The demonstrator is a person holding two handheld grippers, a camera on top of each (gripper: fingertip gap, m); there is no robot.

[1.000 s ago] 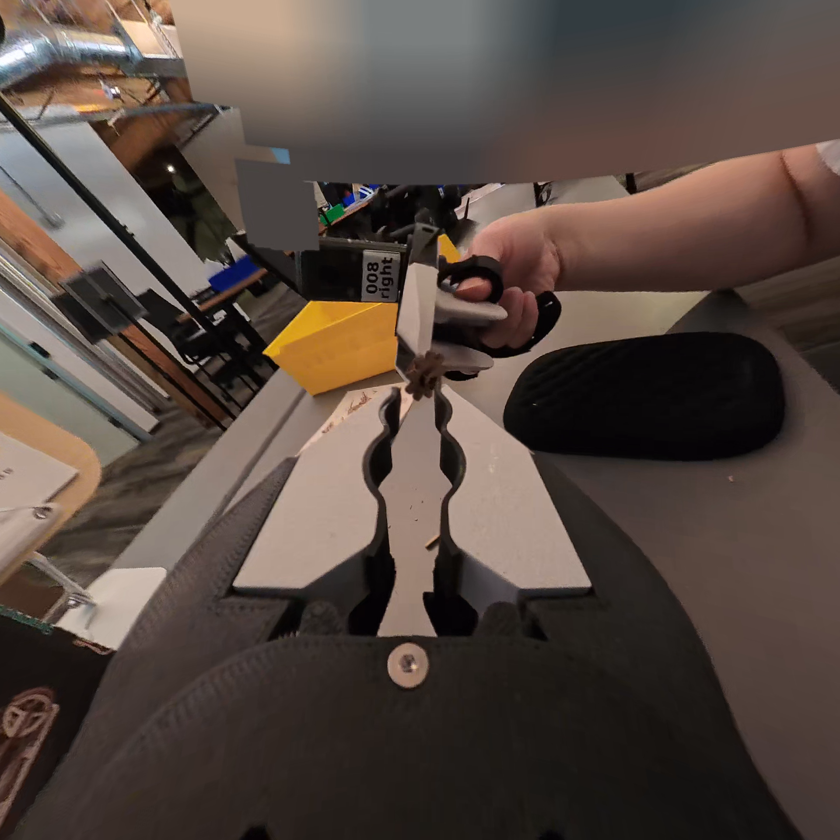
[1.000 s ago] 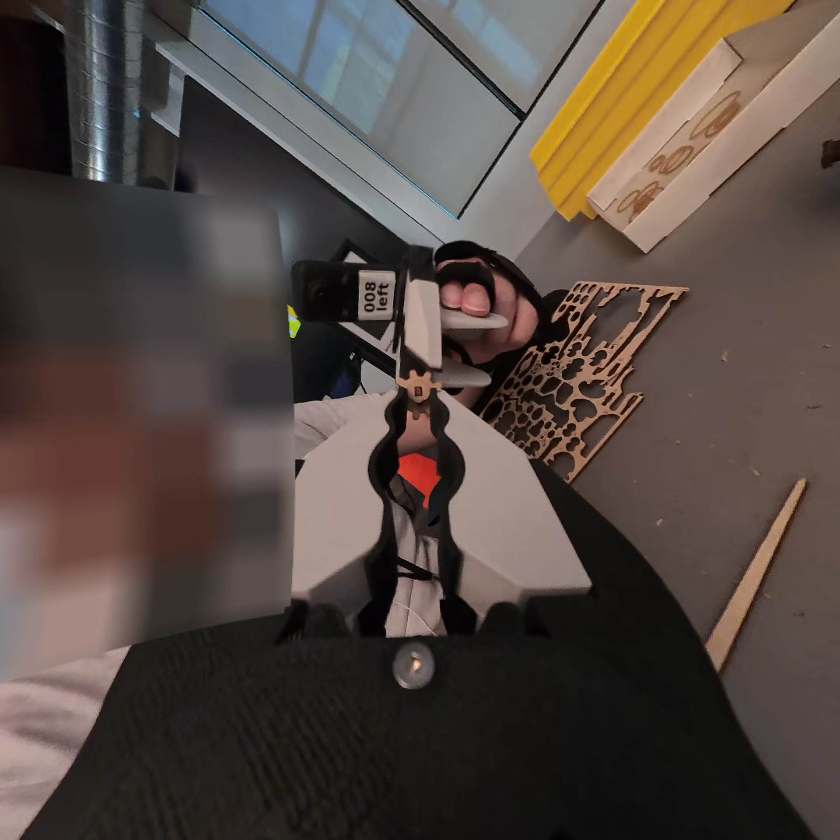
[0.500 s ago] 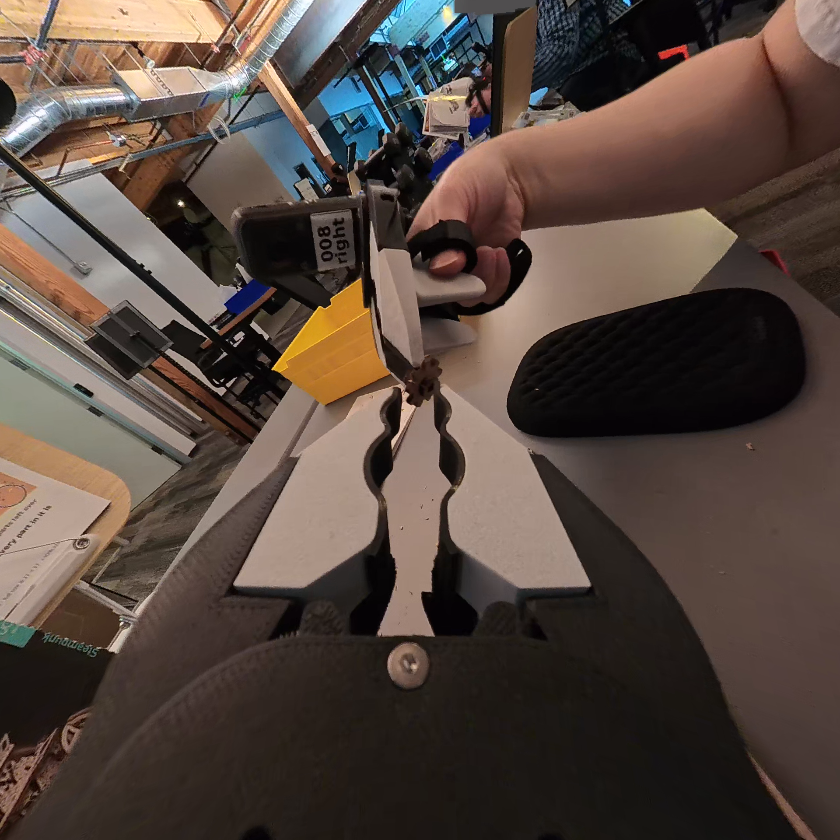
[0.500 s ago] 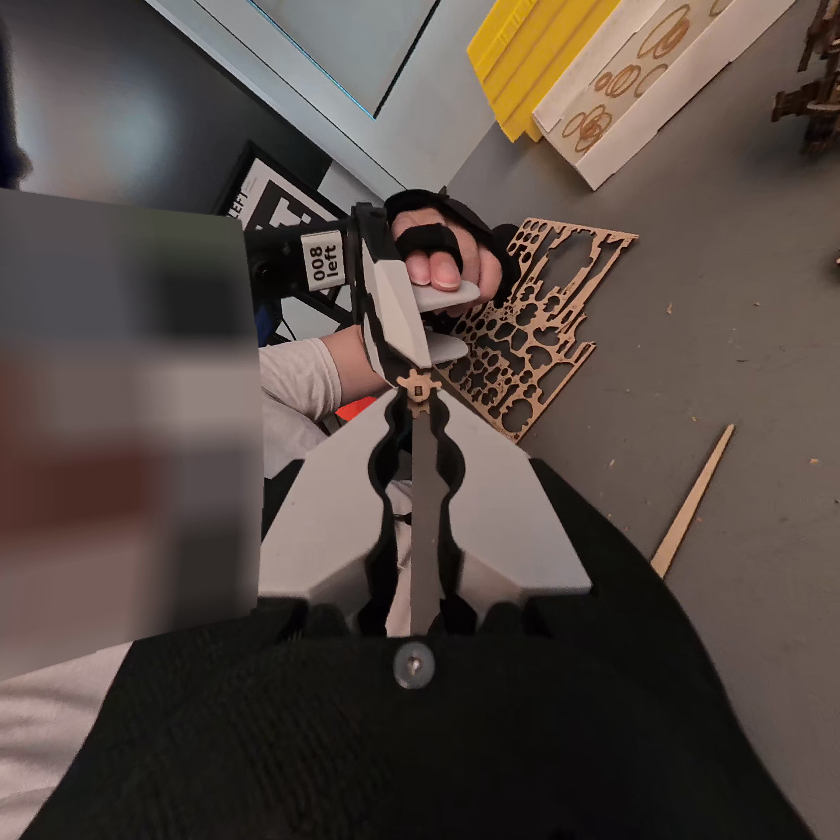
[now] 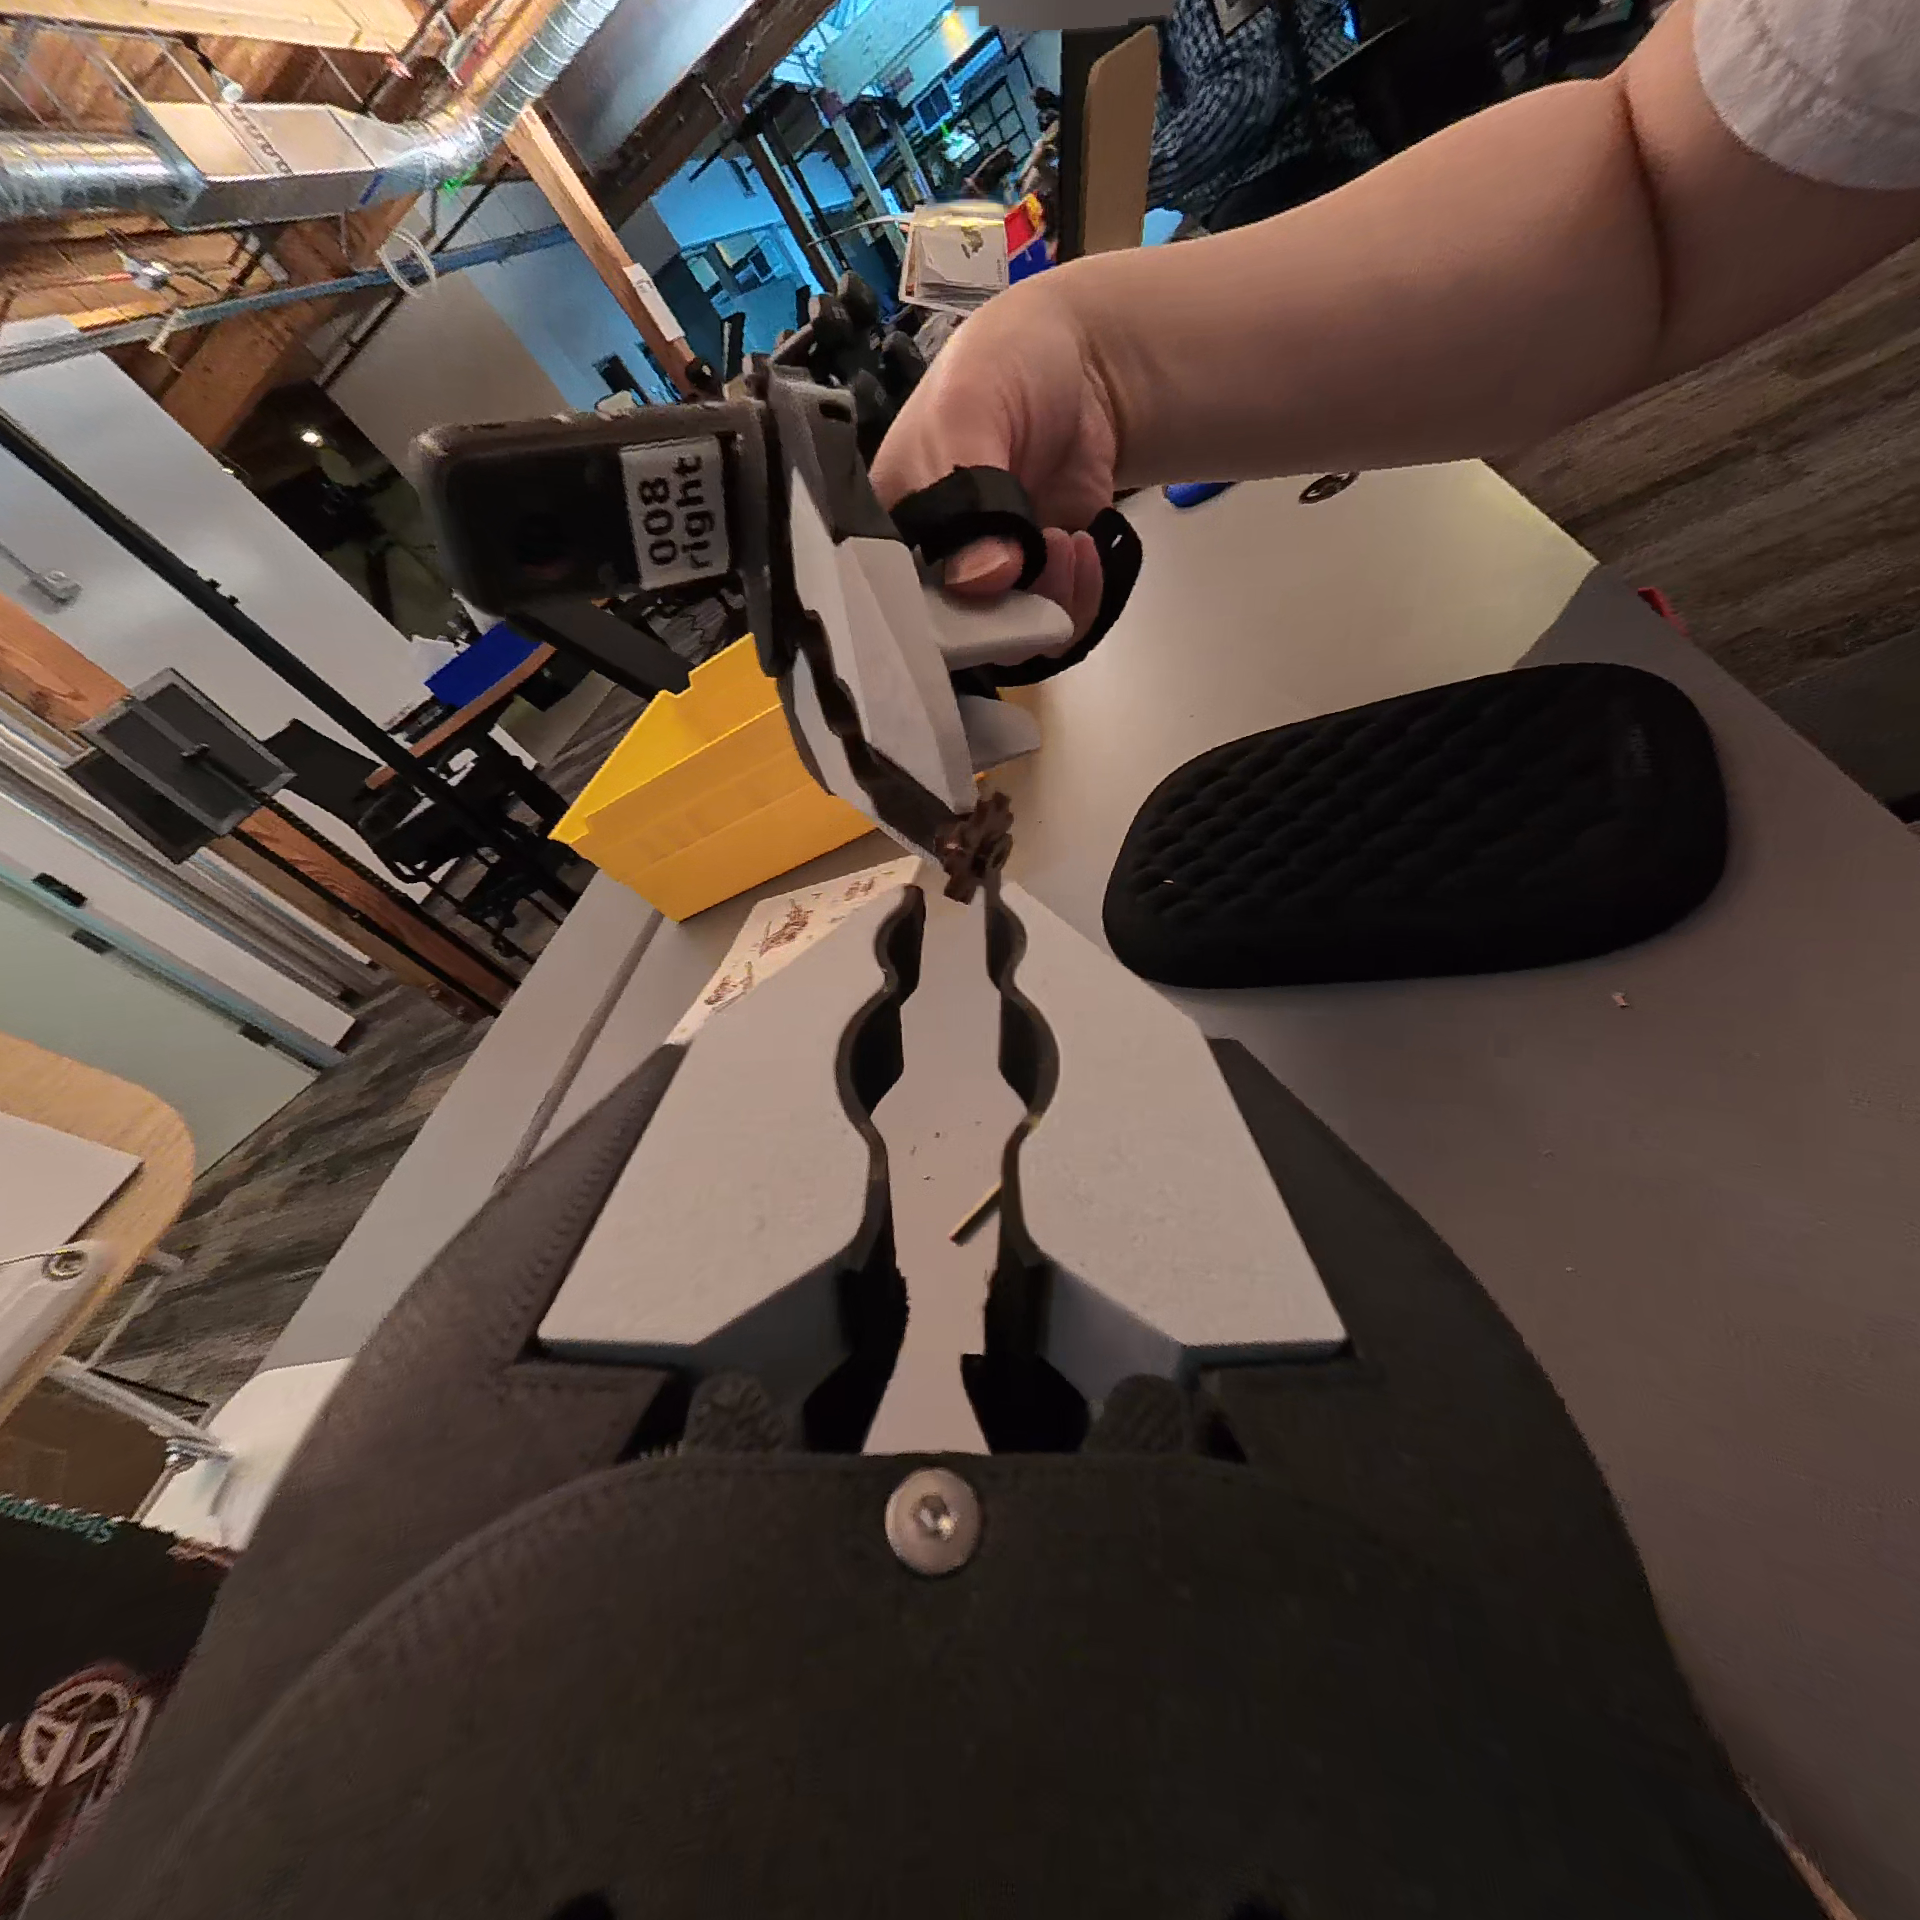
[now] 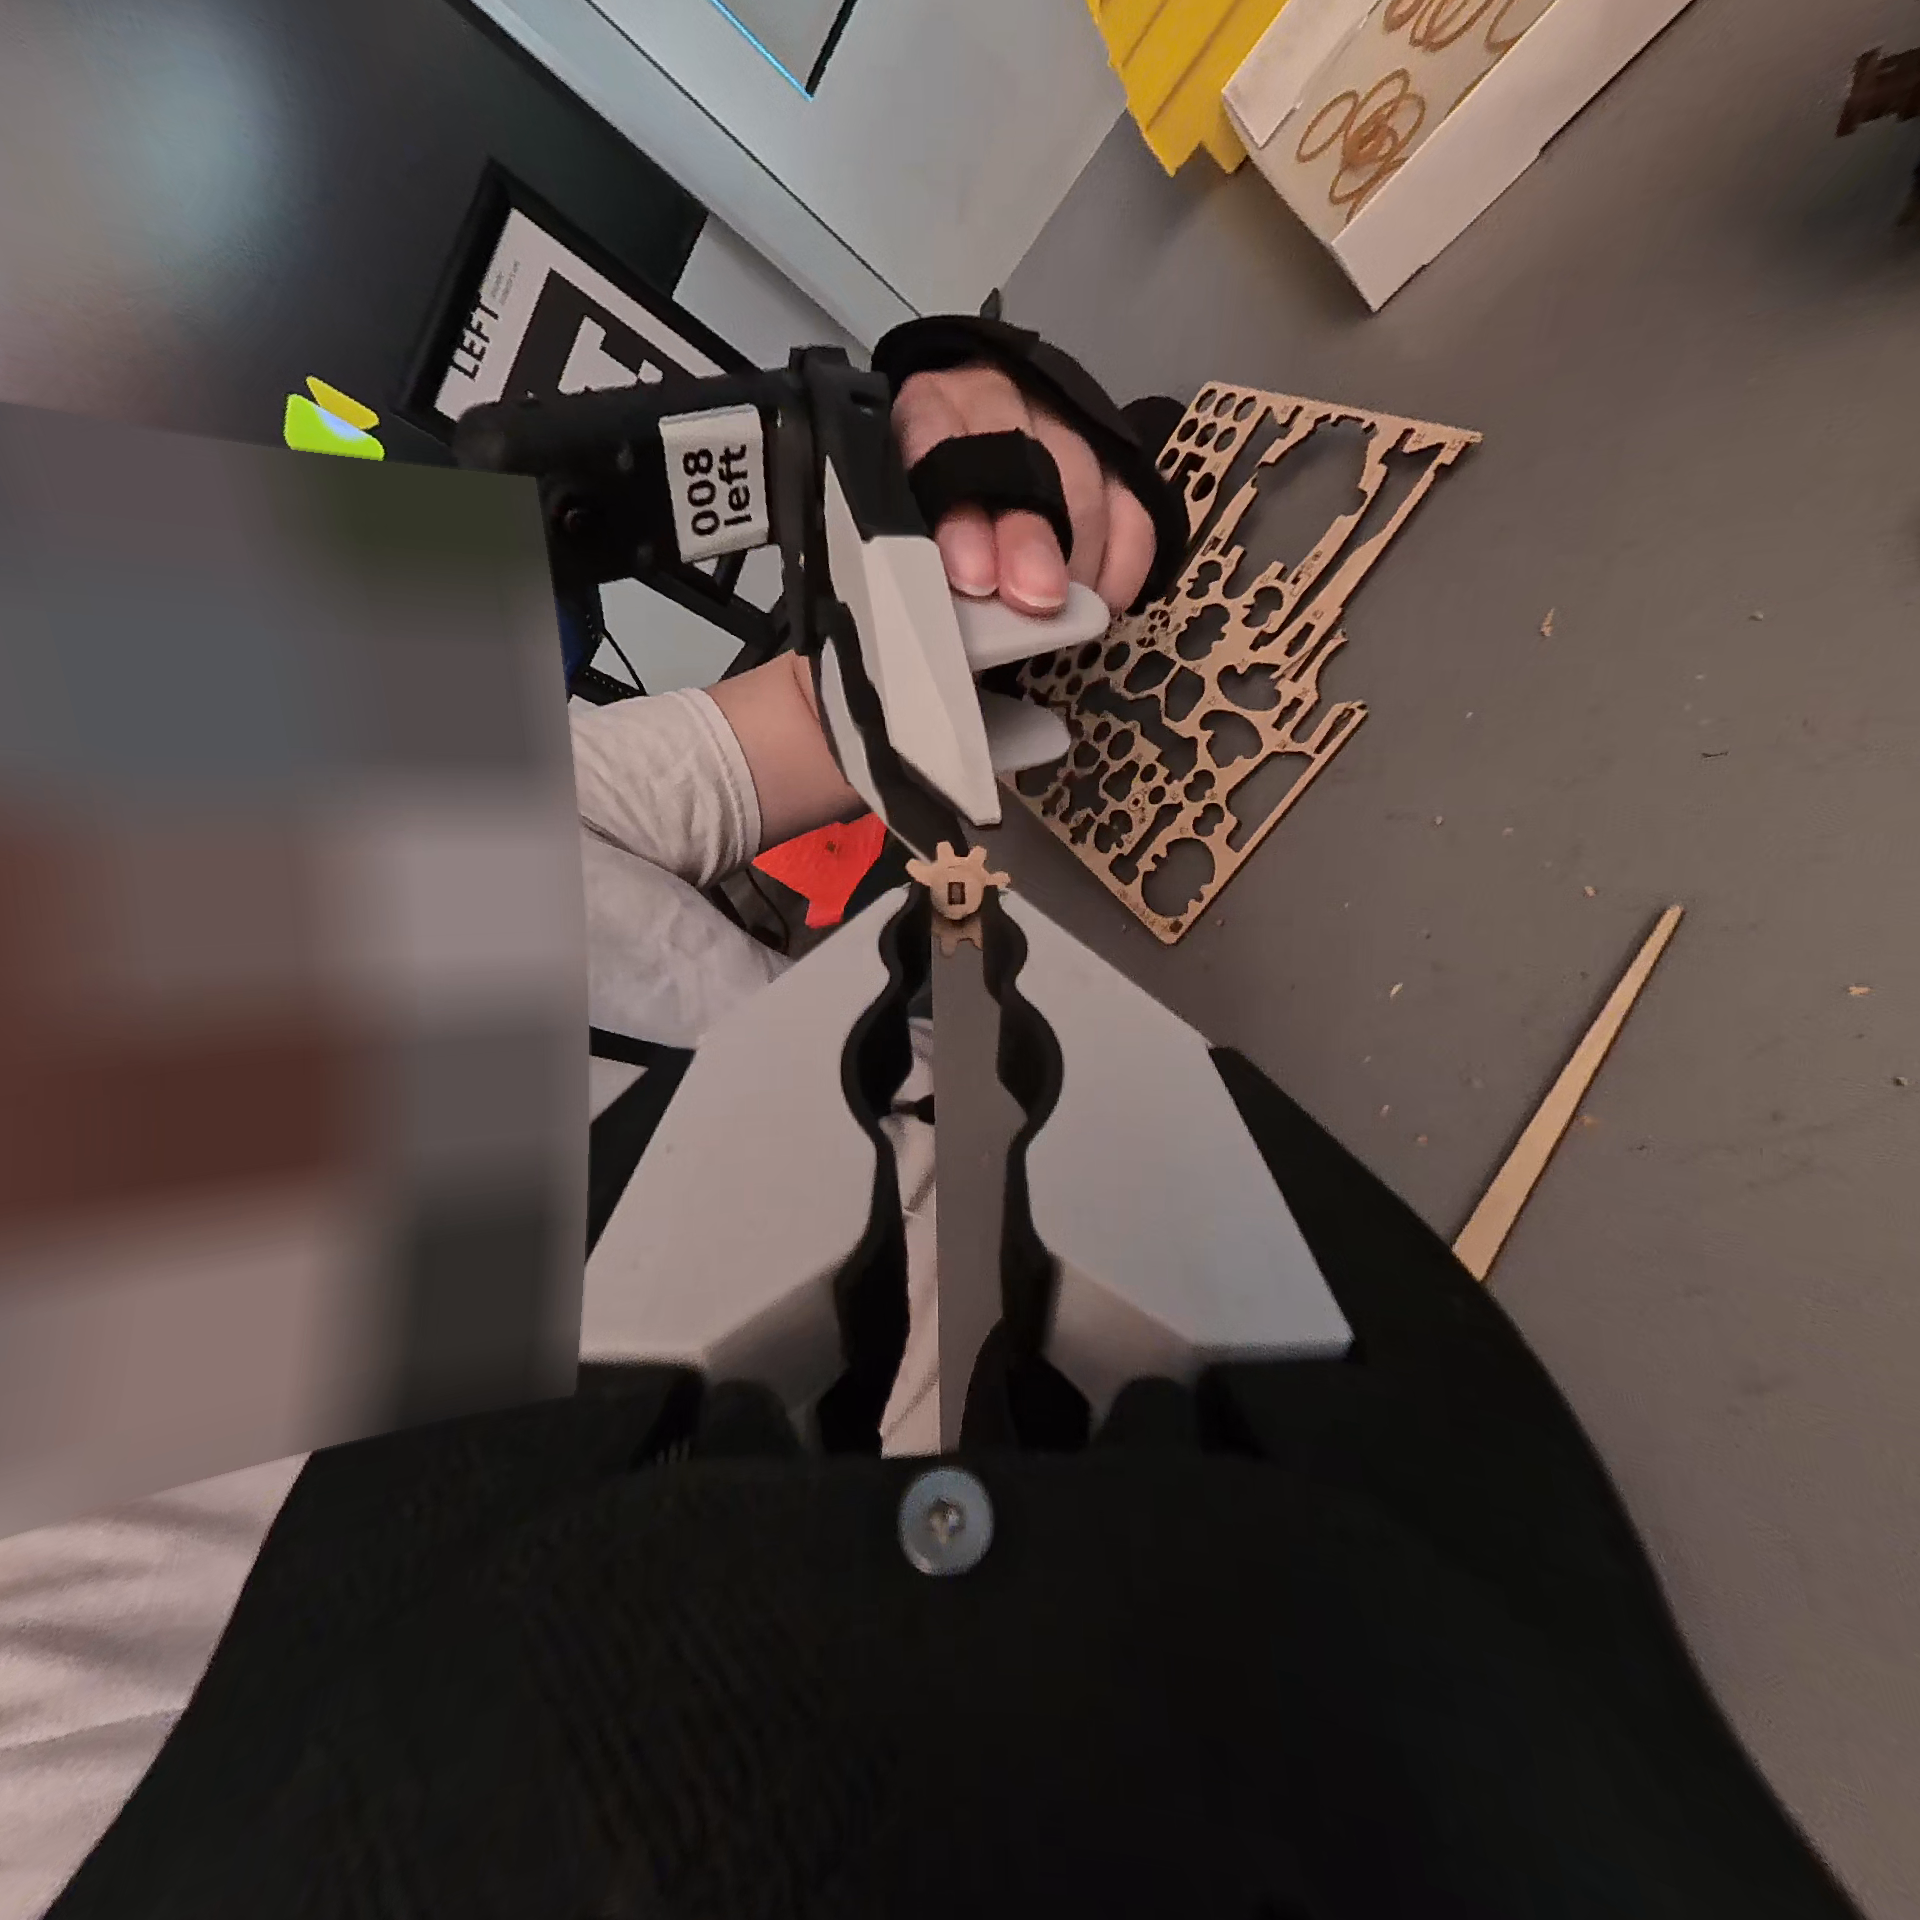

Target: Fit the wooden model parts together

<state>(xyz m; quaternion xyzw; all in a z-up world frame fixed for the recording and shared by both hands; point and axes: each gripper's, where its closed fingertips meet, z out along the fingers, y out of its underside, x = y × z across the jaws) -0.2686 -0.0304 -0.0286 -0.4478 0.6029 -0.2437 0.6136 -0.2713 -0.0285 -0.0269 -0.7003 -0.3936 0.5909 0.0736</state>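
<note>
Left wrist view: the left gripper (image 5: 954,902) has its fingers nearly together, with a narrow gap at the tips. I cannot tell if they nip anything. Directly ahead of these tips, touching or almost touching, is the small wooden gear (image 5: 975,844). It is held above the table (image 5: 1558,1195), and the right gripper (image 5: 961,816) seems closed on it, coming down steeply from above. The two grippers therefore meet tip to tip, both equally near. Right wrist view shows the gear's flat face and its square hole turned to that camera. I judge the mating part must enter along the hole's axis. Farther away lie a black pad (image 5: 1423,821) and a yellow bin (image 5: 717,790).
</note>
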